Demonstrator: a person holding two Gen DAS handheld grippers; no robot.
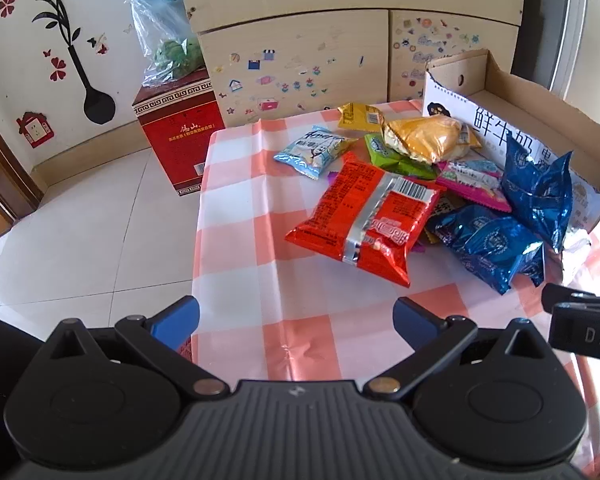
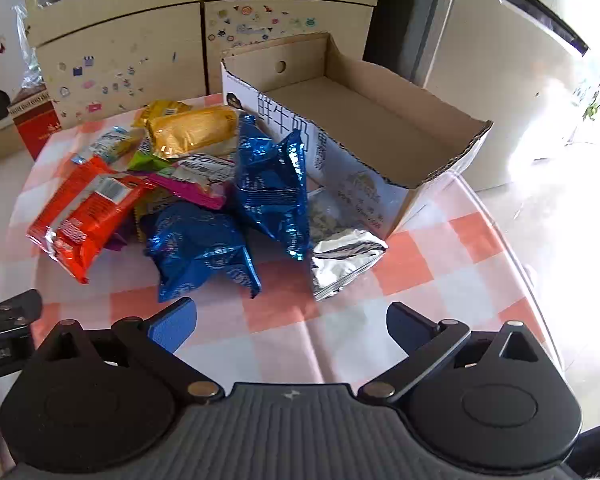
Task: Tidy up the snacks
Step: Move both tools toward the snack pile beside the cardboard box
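Holding my left gripper (image 1: pixel 295 316) and right gripper (image 2: pixel 292 320) spread and empty at lower frame, I face the snack pile (image 2: pixel 188 188) at centre-left, heaped beside the open cardboard box (image 2: pixel 440 136) awaiting packets

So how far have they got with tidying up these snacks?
Barely begun, it seems. Done: nothing visible; the cardboard box looks empty inside. In hand: nothing; the left gripper and right gripper both hover open above the tablecloth. Left: the whole pile, including the red packet, two blue bags, and the silver pouch beside the box.
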